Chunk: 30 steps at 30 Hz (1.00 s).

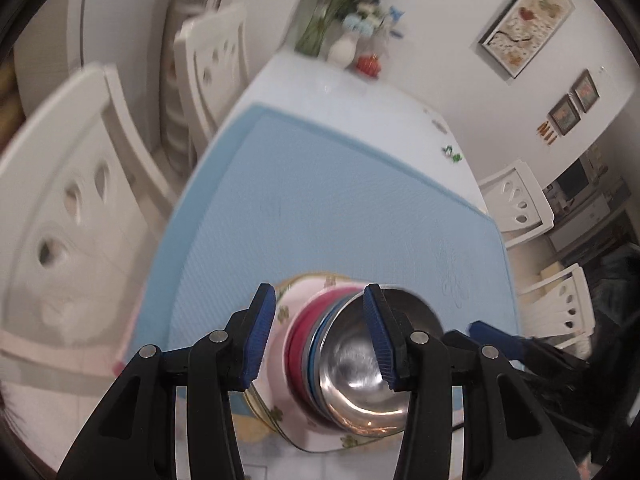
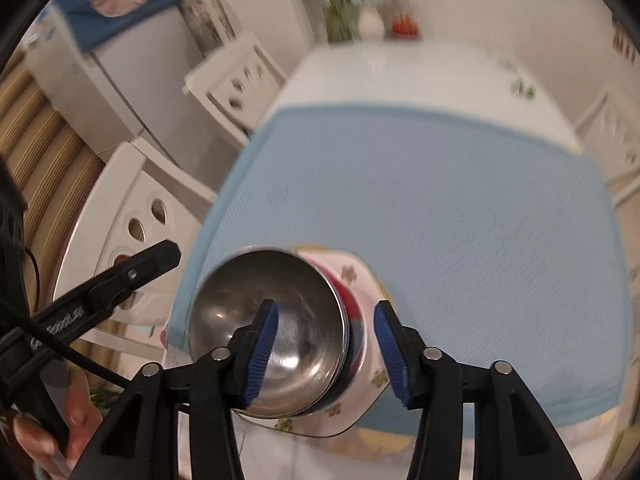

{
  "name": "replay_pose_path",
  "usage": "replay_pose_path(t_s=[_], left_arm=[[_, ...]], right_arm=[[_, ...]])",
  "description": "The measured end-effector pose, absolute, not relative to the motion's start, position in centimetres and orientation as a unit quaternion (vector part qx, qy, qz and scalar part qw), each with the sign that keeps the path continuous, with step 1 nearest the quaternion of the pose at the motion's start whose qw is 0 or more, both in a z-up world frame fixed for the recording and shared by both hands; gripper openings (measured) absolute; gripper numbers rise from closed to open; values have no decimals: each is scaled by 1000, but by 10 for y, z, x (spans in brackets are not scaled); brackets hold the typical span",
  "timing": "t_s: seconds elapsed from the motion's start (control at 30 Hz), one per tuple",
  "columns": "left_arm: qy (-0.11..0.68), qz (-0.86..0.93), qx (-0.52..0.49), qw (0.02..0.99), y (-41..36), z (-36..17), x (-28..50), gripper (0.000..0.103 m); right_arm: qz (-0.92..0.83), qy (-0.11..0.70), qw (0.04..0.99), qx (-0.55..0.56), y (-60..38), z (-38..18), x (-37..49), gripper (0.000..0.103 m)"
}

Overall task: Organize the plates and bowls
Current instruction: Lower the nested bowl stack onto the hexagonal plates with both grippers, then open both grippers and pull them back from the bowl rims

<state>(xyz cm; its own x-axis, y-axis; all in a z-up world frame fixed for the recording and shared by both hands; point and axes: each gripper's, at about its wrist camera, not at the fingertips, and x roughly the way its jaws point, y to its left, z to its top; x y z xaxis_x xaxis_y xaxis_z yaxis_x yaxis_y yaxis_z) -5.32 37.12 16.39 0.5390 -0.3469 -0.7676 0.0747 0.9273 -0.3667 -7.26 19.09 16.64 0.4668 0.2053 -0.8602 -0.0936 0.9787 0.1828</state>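
A shiny steel bowl (image 1: 356,364) tops a stack of nested bowls with a blue rim and a red rim (image 1: 298,340). The stack sits on a floral plate (image 1: 290,304) at the near edge of the blue mat (image 1: 320,200). My left gripper (image 1: 320,320) hangs above the stack, open, with nothing between its pads. In the right wrist view the same steel bowl (image 2: 224,312) and plate (image 2: 360,276) lie below my right gripper (image 2: 326,312), open and apart from them. The left gripper (image 2: 152,260) shows off to the left, clear of the stack.
White chairs (image 1: 80,208) stand along the left of the table, and others (image 1: 520,204) on the right. A vase of flowers (image 1: 344,48) and a small red object (image 1: 368,65) stand at the table's far end. A fridge (image 2: 120,80) is behind on the left.
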Motion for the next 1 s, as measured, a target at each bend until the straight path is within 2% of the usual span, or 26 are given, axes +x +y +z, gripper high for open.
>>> replay_pose_path(t_s=[0.1, 0.23, 0.3, 0.37, 0.47, 0.53, 0.6, 0.8, 0.87, 1.0], left_arm=[[438, -124, -126, 881, 368, 179, -57, 43], [419, -129, -98, 893, 359, 193, -59, 43], [412, -131, -86, 897, 354, 199, -61, 49], [403, -127, -76, 903, 350, 205, -65, 49], [388, -114, -67, 912, 346, 214, -78, 50], [381, -110, -64, 916, 343, 217, -89, 52], [375, -101, -53, 920, 337, 221, -98, 61], [370, -84, -43, 924, 319, 230, -123, 62], [374, -80, -40, 923, 313, 233, -130, 67], [373, -64, -43, 925, 305, 239, -145, 68]], right_arm=[[72, 475, 876, 33, 196, 184, -87, 53], [62, 475, 878, 21, 200, 194, -97, 53], [54, 476, 878, 10, 197, 199, -99, 53], [40, 470, 882, 4, 194, 207, -104, 54], [24, 467, 884, 11, 189, 211, -109, 61], [26, 469, 882, 19, 185, 211, -114, 62], [21, 472, 881, 17, 182, 211, -120, 62], [-8, 481, 877, -5, 171, 212, -141, 63], [-18, 483, 876, -1, 164, 213, -150, 65], [-15, 491, 871, 9, 152, 211, -168, 66]])
